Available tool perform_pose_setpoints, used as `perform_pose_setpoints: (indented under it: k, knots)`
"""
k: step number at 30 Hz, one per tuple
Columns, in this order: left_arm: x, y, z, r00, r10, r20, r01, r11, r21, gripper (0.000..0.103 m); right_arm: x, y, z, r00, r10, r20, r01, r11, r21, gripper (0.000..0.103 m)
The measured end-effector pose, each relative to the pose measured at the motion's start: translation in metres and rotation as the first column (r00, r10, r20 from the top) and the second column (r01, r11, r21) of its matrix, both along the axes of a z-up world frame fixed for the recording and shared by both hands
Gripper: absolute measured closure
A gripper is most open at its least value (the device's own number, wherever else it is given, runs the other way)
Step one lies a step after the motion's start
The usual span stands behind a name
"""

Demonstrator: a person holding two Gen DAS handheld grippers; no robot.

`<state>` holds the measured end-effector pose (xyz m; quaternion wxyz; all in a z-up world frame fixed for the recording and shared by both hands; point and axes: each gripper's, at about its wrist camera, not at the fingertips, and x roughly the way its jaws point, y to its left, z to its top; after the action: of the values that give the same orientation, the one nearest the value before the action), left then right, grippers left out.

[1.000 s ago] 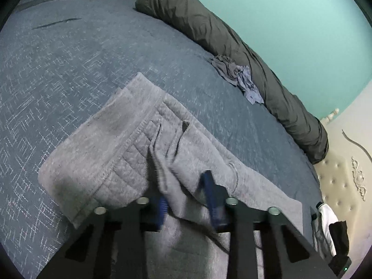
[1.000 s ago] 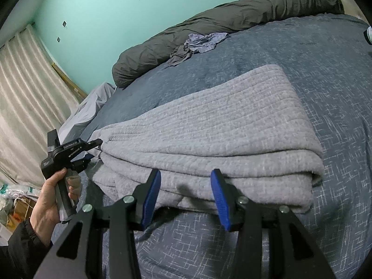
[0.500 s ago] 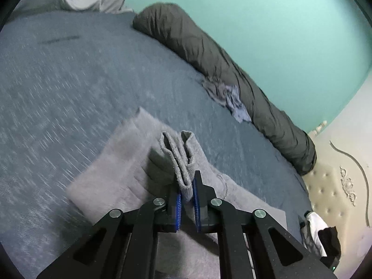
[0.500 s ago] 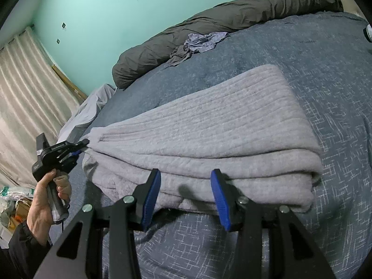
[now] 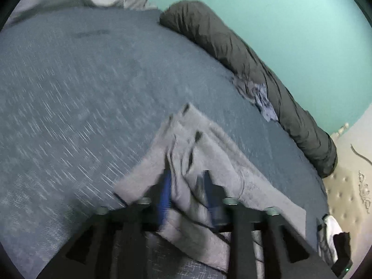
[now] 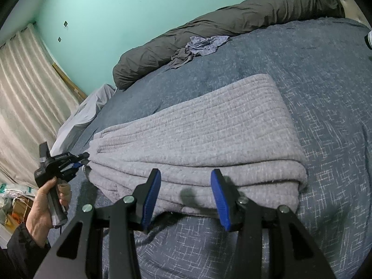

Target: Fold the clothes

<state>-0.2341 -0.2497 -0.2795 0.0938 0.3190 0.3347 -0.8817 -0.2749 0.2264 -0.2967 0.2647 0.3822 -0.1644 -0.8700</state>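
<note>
Two black grippers with blue pads are seen: the left gripper (image 5: pixel 188 193) has its fingers parted around a bunched end of the grey quilted knit garment (image 6: pixel 197 134), the right gripper (image 6: pixel 184 197) is spread wide just short of its folded edge. Probably mid-fold; a firm pinch is needed next.

- Right hand-held gripper (image 6: pixel 186 193): black angular frame, blue pads (image 6: pixel 152 195), silver screws (image 6: pixel 128 200).
- Left hand-held gripper (image 5: pixel 189 195): same black frame, blue pads seen blurred.
- Dark sleeve (image 6: pixel 21 253) is worn at the left wrist.
</note>
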Motion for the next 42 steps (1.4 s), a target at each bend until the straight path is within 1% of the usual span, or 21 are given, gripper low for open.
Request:
perform_pose_setpoints:
  k: [2, 3, 6, 10, 11, 12, 13, 15, 17, 19, 22, 24, 26, 30, 34, 36, 39, 42]
  knots:
    - [0.009, -0.004, 0.007, 1.0, 0.006, -0.028, -0.006, 1.0, 0.015, 0.041, 0.001, -0.004, 0.002, 1.0, 0.004, -0.007, -0.004, 1.0, 0.005, 0.058]
    - [0.011, -0.002, 0.009, 1.0, 0.001, -0.031, -0.001, 1.0, 0.006, 0.041, 0.002, -0.007, 0.003, 1.0, 0.009, -0.009, -0.009, 1.0, 0.006, 0.058]
    - [0.014, 0.003, 0.011, 0.999, -0.021, -0.024, 0.02, 1.0, -0.018, 0.041, 0.005, -0.018, 0.005, 1.0, 0.009, -0.003, -0.009, 1.0, 0.012, 0.058]
    - [0.017, 0.007, 0.01, 0.999, -0.048, -0.01, 0.048, 0.998, -0.04, 0.041, 0.007, -0.042, 0.014, 0.999, 0.034, -0.009, -0.033, 0.998, 0.053, 0.058]
    - [0.016, 0.007, 0.01, 0.999, -0.052, -0.007, 0.052, 0.998, -0.047, 0.041, 0.005, -0.048, 0.015, 0.999, 0.04, -0.001, -0.04, 0.997, 0.064, 0.059]
    - [0.017, 0.006, 0.011, 0.999, -0.054, -0.009, 0.053, 0.997, -0.049, 0.041, 0.002, -0.054, 0.016, 0.999, 0.046, 0.009, -0.046, 0.996, 0.074, 0.062]
    - [0.017, 0.005, 0.012, 0.998, -0.054, -0.014, 0.053, 0.998, -0.042, 0.041, -0.002, -0.061, 0.015, 0.999, 0.047, 0.028, -0.049, 0.995, 0.084, 0.068]
    - [0.018, 0.001, 0.013, 0.998, -0.047, -0.029, 0.047, 0.999, -0.02, 0.041, -0.009, -0.075, 0.013, 0.997, 0.044, 0.058, -0.049, 0.994, 0.099, 0.072]
    - [0.02, -0.004, 0.015, 0.999, -0.037, -0.035, 0.037, 0.999, -0.016, 0.041, -0.017, -0.089, 0.012, 0.996, 0.047, 0.076, -0.056, 0.991, 0.122, 0.083]
    - [0.021, -0.008, 0.015, 0.999, -0.029, -0.04, 0.029, 1.0, -0.006, 0.041, -0.024, -0.103, 0.01, 0.996, 0.043, 0.082, -0.055, 0.986, 0.158, 0.088]
    - [0.022, -0.016, 0.013, 0.999, -0.018, -0.04, 0.019, 1.0, 0.014, 0.041, -0.032, -0.12, 0.006, 0.996, 0.026, 0.09, -0.043, 0.981, 0.19, 0.091]
    - [0.023, -0.02, 0.013, 0.999, -0.014, -0.043, 0.016, 1.0, 0.024, 0.041, -0.035, -0.127, 0.001, 0.995, 0.024, 0.1, -0.043, 0.98, 0.195, 0.093]
    - [0.024, -0.022, 0.014, 0.999, -0.014, -0.043, 0.015, 1.0, 0.021, 0.041, -0.037, -0.136, -0.007, 0.994, 0.01, 0.106, -0.035, 0.972, 0.232, 0.095]
    - [0.026, -0.025, 0.018, 0.999, -0.013, -0.047, 0.014, 1.0, 0.005, 0.041, -0.042, -0.141, -0.035, 0.984, -0.034, 0.175, -0.014, 0.964, 0.264, 0.098]
    - [0.029, -0.029, 0.018, 0.999, -0.01, -0.042, 0.01, 1.0, 0.0, 0.041, -0.037, -0.15, -0.044, 0.99, -0.035, 0.138, -0.012, 0.946, 0.324, 0.099]
    - [0.03, -0.03, 0.017, 0.999, -0.006, -0.04, 0.006, 1.0, 0.007, 0.041, -0.037, -0.149, -0.051, 0.989, -0.046, 0.141, -0.001, 0.95, 0.313, 0.099]
    - [0.029, -0.032, 0.017, 0.999, -0.001, -0.045, 0.002, 1.0, 0.021, 0.041, -0.036, -0.146, -0.043, 0.99, -0.051, 0.128, 0.009, 0.953, 0.304, 0.099]
    - [0.029, -0.031, 0.019, 0.999, -0.008, -0.05, 0.008, 1.0, 0.008, 0.041, -0.035, -0.144, -0.033, 0.992, -0.055, 0.114, 0.019, 0.955, 0.296, 0.1]
